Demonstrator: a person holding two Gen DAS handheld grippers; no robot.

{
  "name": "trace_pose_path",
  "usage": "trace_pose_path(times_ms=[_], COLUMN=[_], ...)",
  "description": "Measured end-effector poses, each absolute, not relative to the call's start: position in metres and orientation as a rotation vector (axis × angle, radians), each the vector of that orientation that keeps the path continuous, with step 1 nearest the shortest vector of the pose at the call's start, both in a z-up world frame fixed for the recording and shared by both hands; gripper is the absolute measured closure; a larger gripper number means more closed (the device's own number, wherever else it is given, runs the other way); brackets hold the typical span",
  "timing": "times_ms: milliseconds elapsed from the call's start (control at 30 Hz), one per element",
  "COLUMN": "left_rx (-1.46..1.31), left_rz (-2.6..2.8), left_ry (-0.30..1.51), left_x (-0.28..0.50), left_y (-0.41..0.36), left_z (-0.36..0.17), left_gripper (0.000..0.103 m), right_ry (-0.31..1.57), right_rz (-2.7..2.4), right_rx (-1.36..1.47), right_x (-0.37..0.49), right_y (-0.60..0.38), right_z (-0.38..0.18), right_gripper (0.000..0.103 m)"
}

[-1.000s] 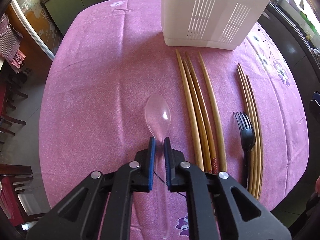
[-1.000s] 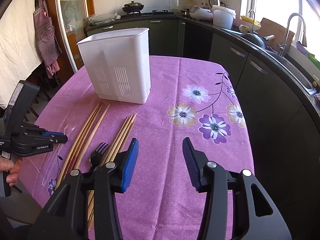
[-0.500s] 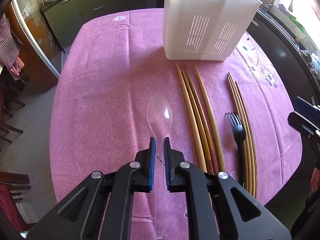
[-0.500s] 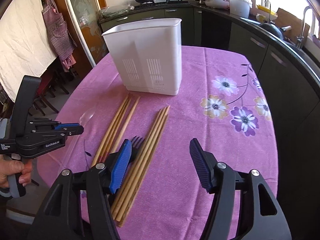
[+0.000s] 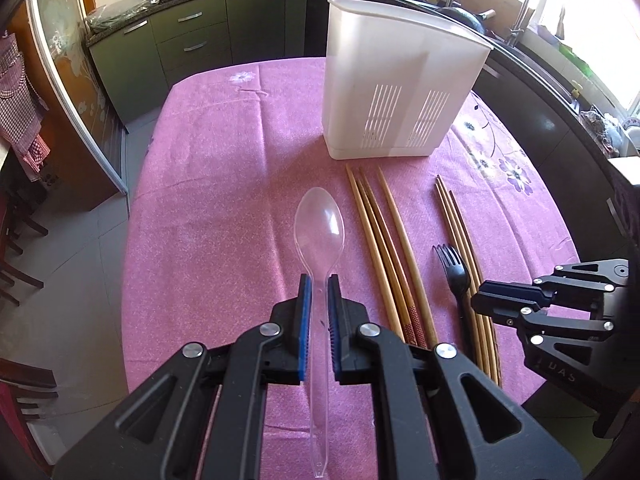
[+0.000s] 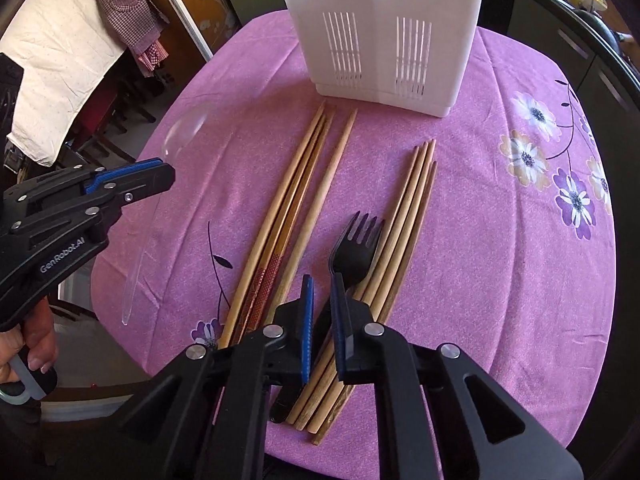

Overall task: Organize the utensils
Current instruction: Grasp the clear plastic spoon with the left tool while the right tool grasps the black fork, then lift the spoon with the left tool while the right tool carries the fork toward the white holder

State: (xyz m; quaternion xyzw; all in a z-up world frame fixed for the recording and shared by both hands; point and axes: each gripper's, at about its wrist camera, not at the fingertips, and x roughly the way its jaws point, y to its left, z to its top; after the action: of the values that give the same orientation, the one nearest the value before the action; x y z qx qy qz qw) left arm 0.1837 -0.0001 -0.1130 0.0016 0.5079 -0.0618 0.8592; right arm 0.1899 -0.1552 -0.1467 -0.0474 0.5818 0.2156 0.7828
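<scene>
The thin, light clear spoon (image 5: 319, 236) is held by its handle, above the table, in the left gripper (image 5: 317, 292), and the stiff, slippery black fork (image 6: 355, 246), lying beside the chopsticks (image 6: 404, 216), is pinched at its neck by the right gripper (image 6: 322, 292).

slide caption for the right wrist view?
Right tool closed on the black fork's handle beside the chopsticks; left tool holds a clear spoon near the white caddy.

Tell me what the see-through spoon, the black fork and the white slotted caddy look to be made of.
See-through spoon: clear glossy plastic, since the cloth shows through it. Black fork: probably matte plastic, thin and dull. White slotted caddy: smooth moulded plastic, slightly translucent, with cut vent slots.
</scene>
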Motion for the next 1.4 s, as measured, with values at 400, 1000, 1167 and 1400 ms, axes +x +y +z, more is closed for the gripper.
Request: trace_pose_path(times_ms=[400,1000,1167,1400], left_rx=[0.006,0.014,0.021,0.023], left_rz=[-0.156,-0.172,-0.175,-0.180], left_ry=[1.005,0.975,0.975,0.969], left_x=[0.176,0.170,0.170,0.173], left_y=[-0.003,-0.006,-0.007,-0.009], left_z=[-0.100,-0.092,-0.091,-0.090], left_gripper=[0.095,0.095,0.095,0.095], right_ry=[1.341,1.361,1.382,1.370], right_rz=[0.434,0.389,0.367,0.349], right_rx=[-0.095,-0.173,-0.183,-0.226], right_x=[0.199,0.203,0.211,0.215], right_y=[-0.153,-0.105,-0.105,-0.097], right_z=[-0.174,-0.192,-0.199,-0.201], right_gripper=[0.095,0.077,0.089,0.089])
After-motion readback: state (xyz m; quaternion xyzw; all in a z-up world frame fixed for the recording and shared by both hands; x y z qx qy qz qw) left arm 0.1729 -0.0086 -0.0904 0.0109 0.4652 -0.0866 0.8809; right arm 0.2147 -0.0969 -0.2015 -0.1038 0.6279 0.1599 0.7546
